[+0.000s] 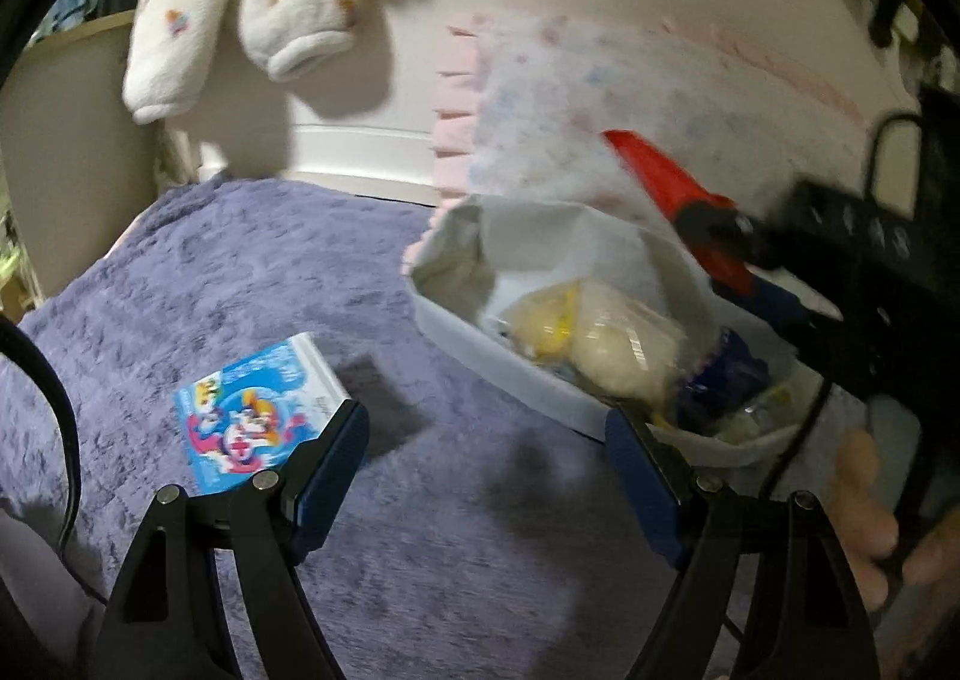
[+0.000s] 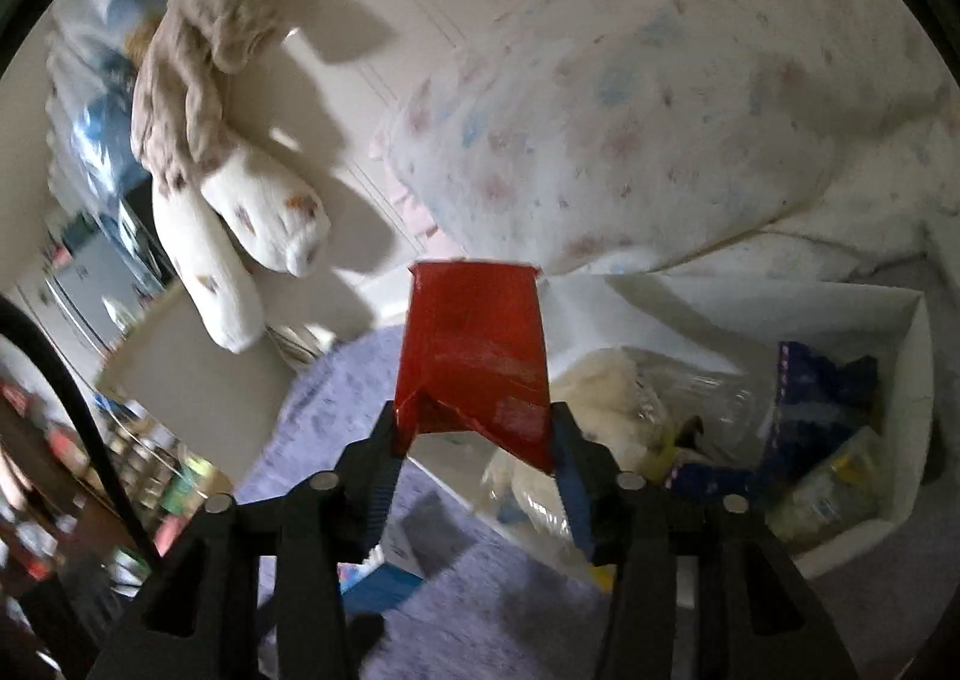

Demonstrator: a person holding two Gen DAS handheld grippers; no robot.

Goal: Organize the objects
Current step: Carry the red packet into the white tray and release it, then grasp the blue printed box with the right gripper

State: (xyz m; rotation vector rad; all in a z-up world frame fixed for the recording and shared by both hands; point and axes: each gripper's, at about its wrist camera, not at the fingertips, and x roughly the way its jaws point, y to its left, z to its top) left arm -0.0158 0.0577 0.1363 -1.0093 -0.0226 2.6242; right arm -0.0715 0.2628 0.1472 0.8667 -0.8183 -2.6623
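We are pinching the red packet at centre frame in the right gripper, above the white bin; it is looking light, crinkly and crushable, so we are gripping its lower edge. The left gripper is hanging spread and empty.

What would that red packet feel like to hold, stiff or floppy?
Probably floppy and light: the red packet is creased and buckled where the right gripper pinches it. Its glossy film looks slippery, so it might slide out of a loose grip.
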